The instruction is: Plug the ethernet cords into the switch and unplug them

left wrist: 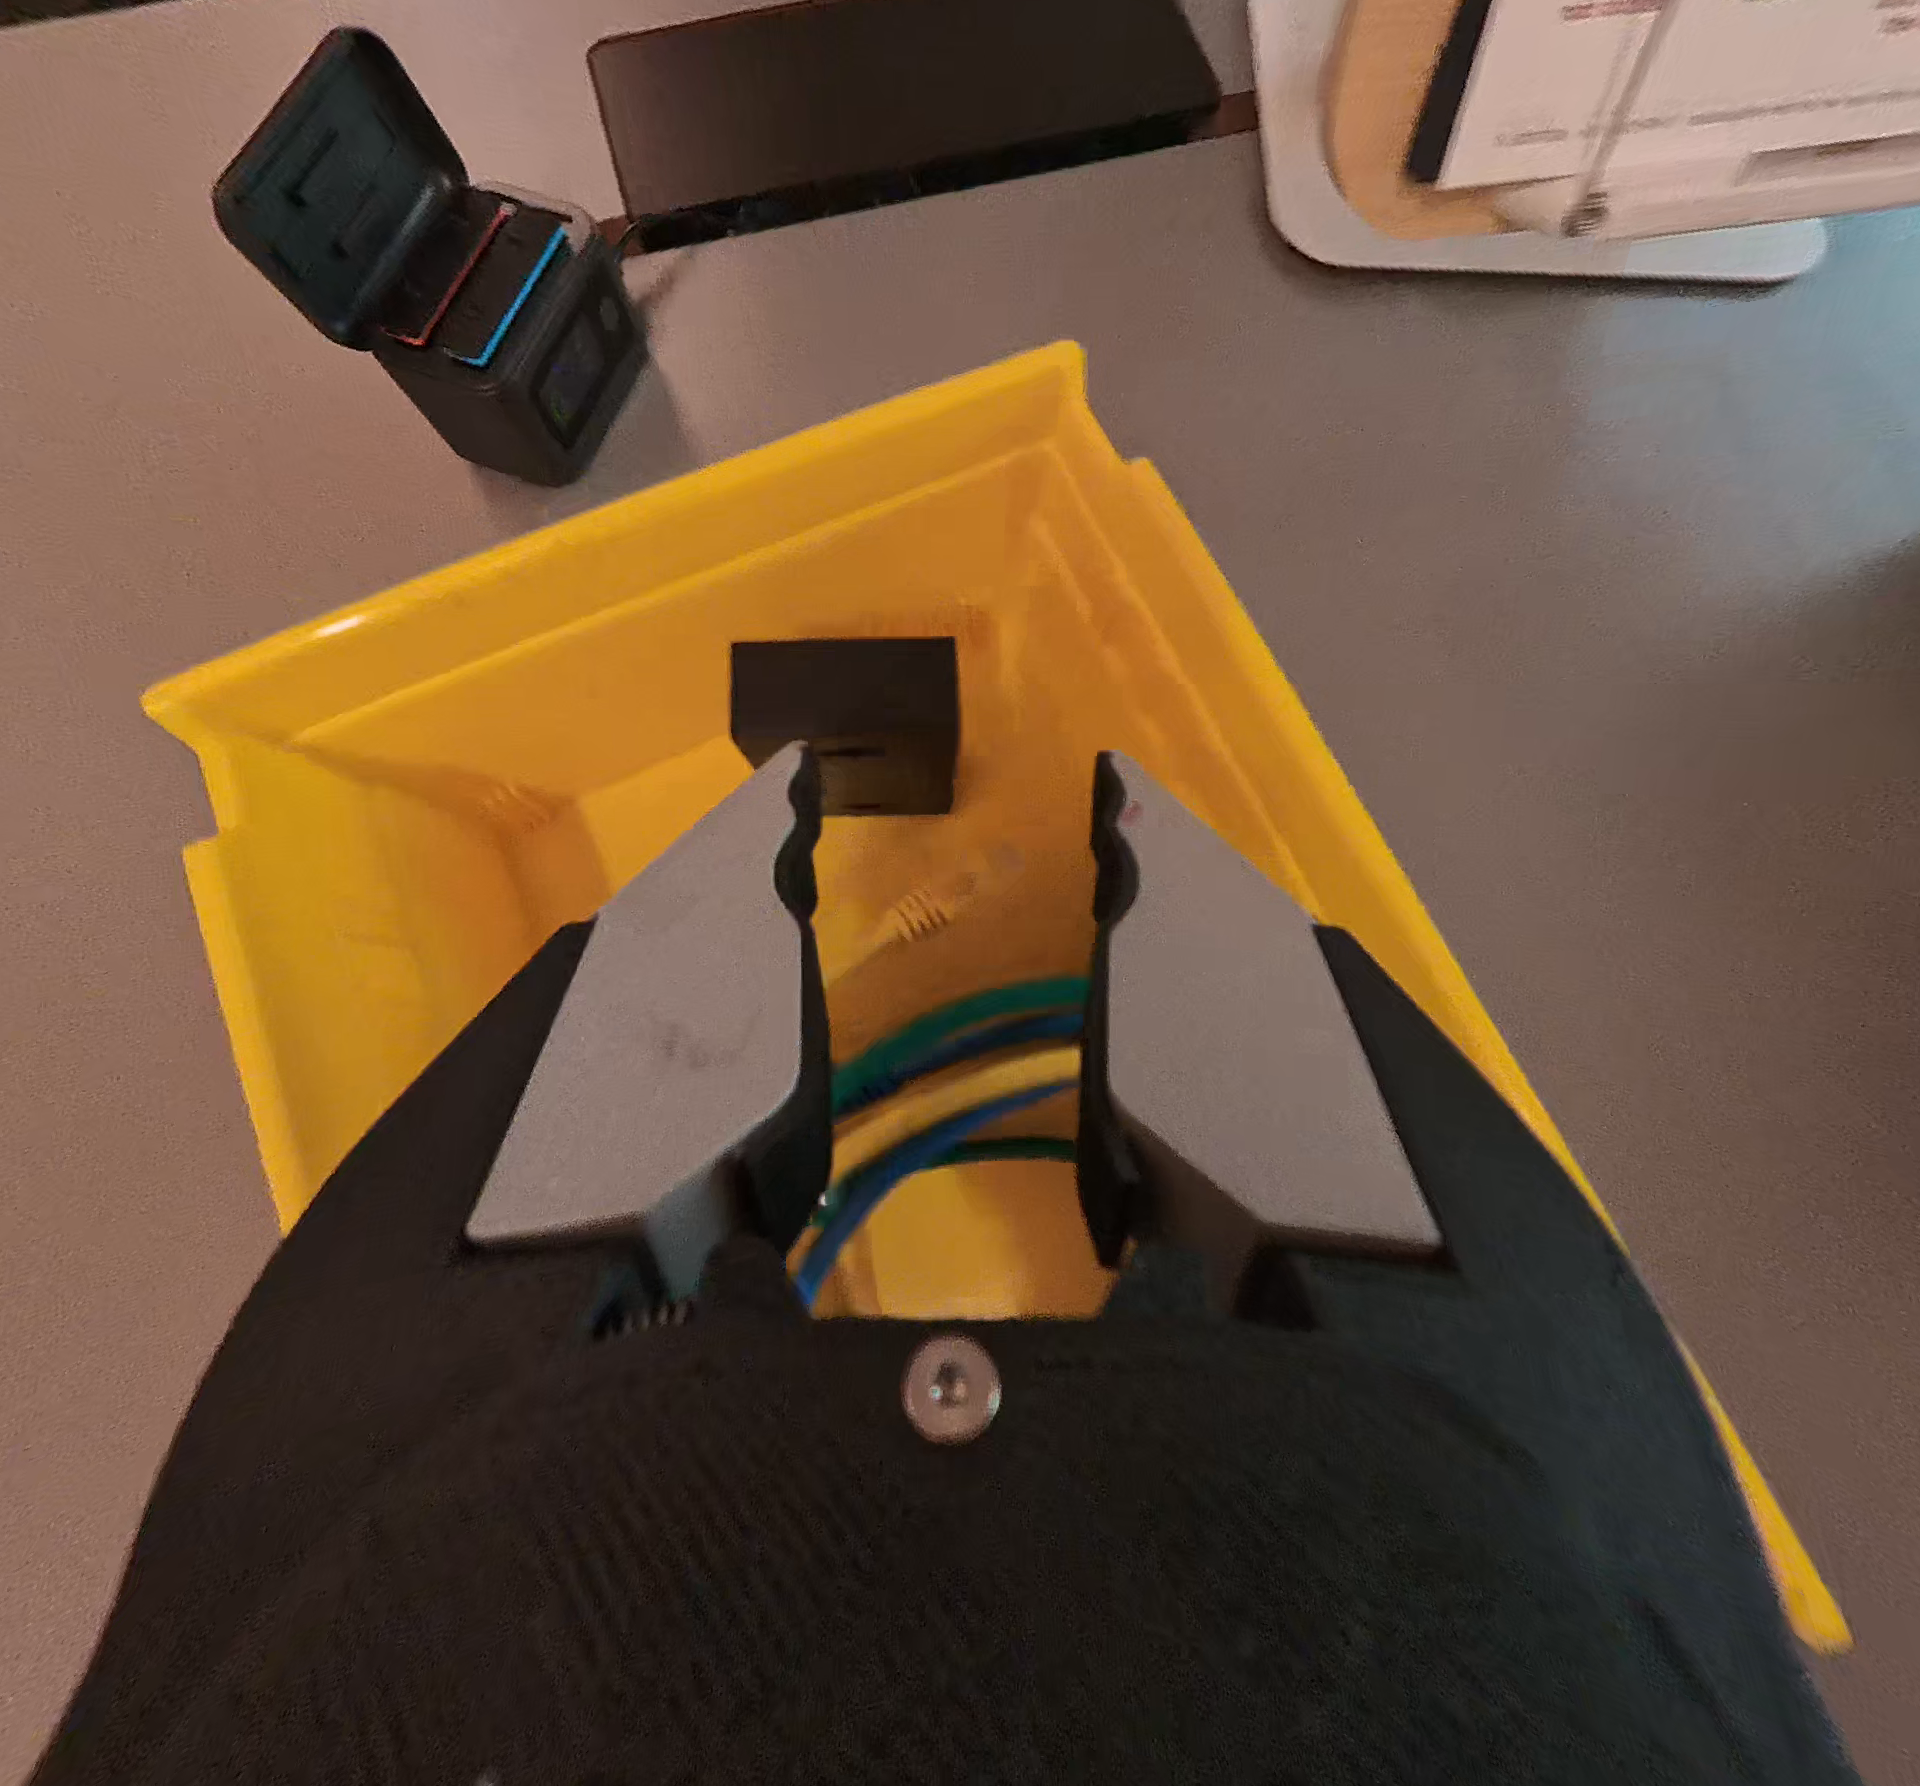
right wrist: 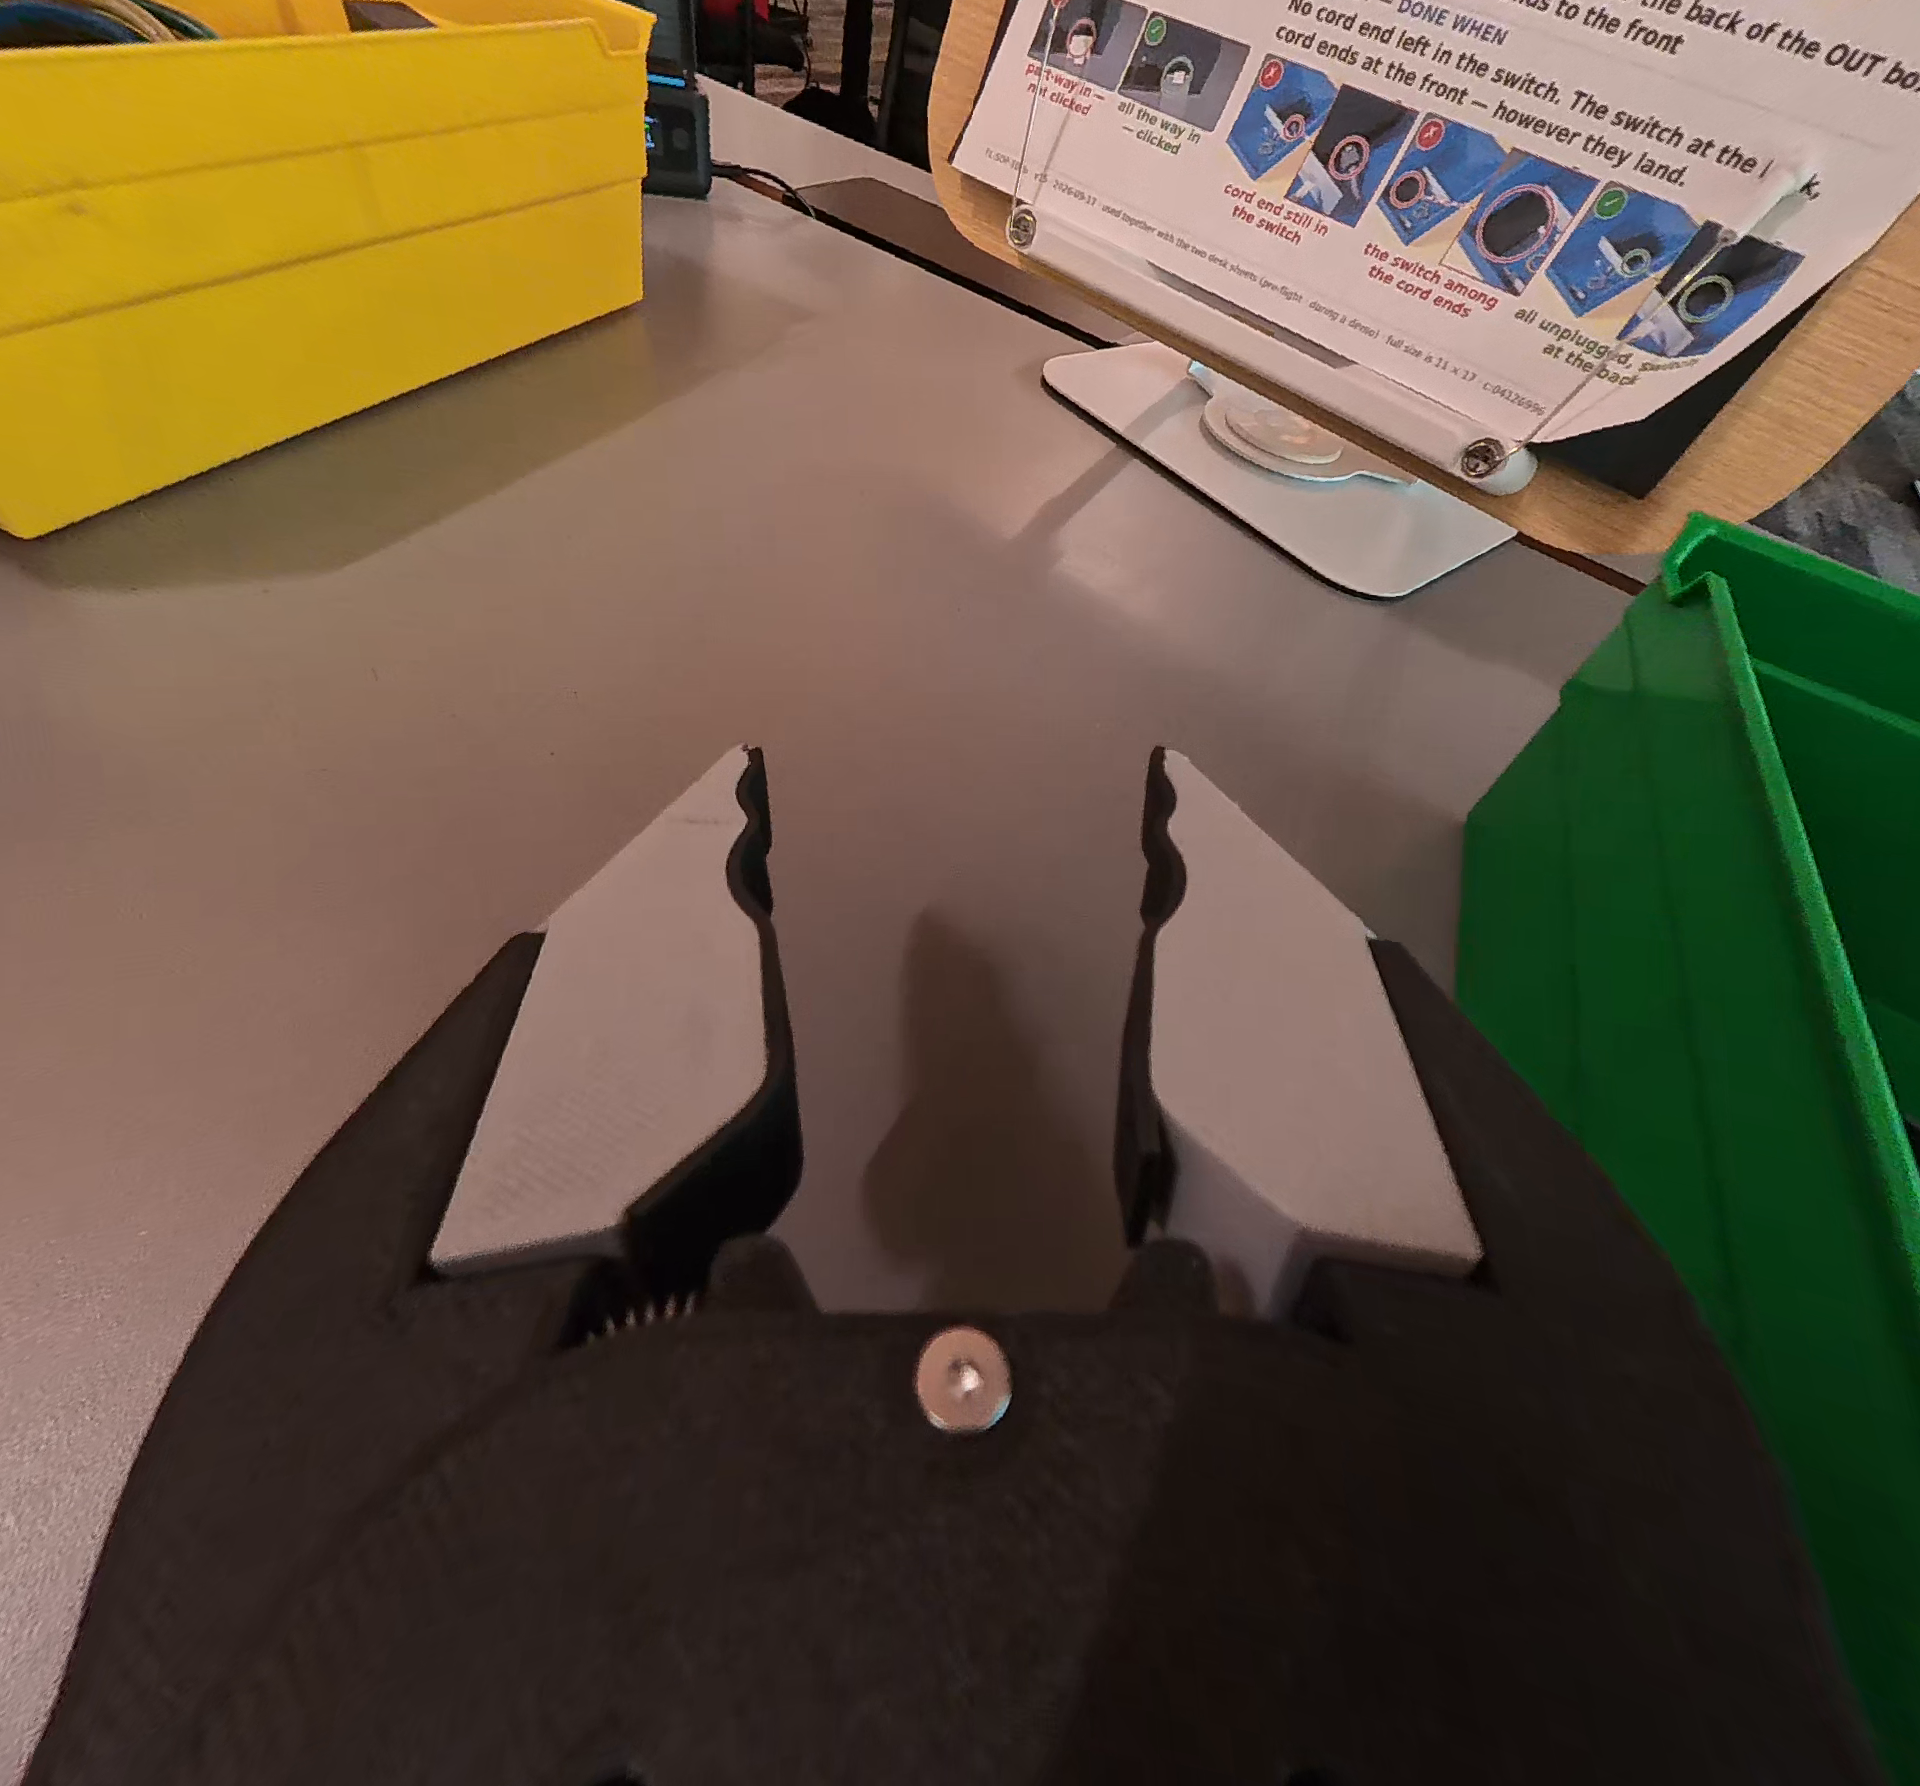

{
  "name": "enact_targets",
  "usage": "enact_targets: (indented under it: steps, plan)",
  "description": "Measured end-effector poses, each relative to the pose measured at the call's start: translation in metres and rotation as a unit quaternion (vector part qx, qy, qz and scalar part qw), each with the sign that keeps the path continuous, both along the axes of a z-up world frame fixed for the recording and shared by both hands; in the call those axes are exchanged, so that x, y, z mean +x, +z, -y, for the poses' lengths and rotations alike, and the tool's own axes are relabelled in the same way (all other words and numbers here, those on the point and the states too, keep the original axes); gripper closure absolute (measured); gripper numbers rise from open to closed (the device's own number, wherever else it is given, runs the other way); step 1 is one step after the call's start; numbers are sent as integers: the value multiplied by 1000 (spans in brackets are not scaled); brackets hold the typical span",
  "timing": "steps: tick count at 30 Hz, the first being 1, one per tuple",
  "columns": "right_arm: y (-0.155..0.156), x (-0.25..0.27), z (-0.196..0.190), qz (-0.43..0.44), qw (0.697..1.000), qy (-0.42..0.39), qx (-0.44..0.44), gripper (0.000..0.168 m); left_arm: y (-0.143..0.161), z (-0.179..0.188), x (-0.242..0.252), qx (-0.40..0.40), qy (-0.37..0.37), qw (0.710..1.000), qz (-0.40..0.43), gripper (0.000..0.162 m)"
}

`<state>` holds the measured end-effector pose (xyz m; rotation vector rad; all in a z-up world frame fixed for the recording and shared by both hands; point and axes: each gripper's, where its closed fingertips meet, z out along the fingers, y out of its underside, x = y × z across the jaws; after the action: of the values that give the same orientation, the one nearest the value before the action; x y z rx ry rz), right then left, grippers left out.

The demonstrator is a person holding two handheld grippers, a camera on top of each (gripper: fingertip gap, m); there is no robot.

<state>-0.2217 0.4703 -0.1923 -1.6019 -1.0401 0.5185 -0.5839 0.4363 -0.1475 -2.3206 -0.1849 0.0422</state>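
Black and grey, the left gripper (left wrist: 951,760) hangs over a yellow bin (left wrist: 644,593) with its fingers (left wrist: 800,832) spread apart and grasping nothing. Between them, low in the bin, lie coiled ethernet cords (left wrist: 966,1040) in green, blue and yellow, with one pale plug end (left wrist: 925,910) showing a little farther in. Beyond that, at the bin's far end, sits the small black switch (left wrist: 847,718); the left fingertip overlaps its near corner in the picture, though whether they touch cannot be told. Past the bin on the grey worktop (left wrist: 1351,541) stands an open black charging case (left wrist: 436,261) and, behind it, a dark flat panel (left wrist: 894,63).

In the right wrist view, the right gripper (right wrist: 956,754) is held over bare worktop, its fingers (right wrist: 1164,832) likewise parted and empty. A green bin (right wrist: 1662,905) stands just to its right, the yellow bin farther off to the left. Ahead, a white stand (right wrist: 1247,479) carries a wooden board with a printed instruction sheet (right wrist: 1455,126).
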Motion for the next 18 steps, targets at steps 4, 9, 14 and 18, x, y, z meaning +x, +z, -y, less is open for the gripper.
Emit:
enact_targets:
  steps: [4,9,14,18]
  plan:
    - [0,0,0,2,1000,0,2,99,-20,-15,-18,-64,0,998,-16,110]
    - [-1,-1,0,1,1000,2,-4,99,-27,-28,-21,-81,-14,996,-30,111]
    - [1,1,0,-8,1000,1,-4,100,-32,-26,-30,-109,-9,993,-55,109]
    - [0,0,0,-6,1000,3,-6,100,-51,-18,-33,-152,-5,987,-48,99]
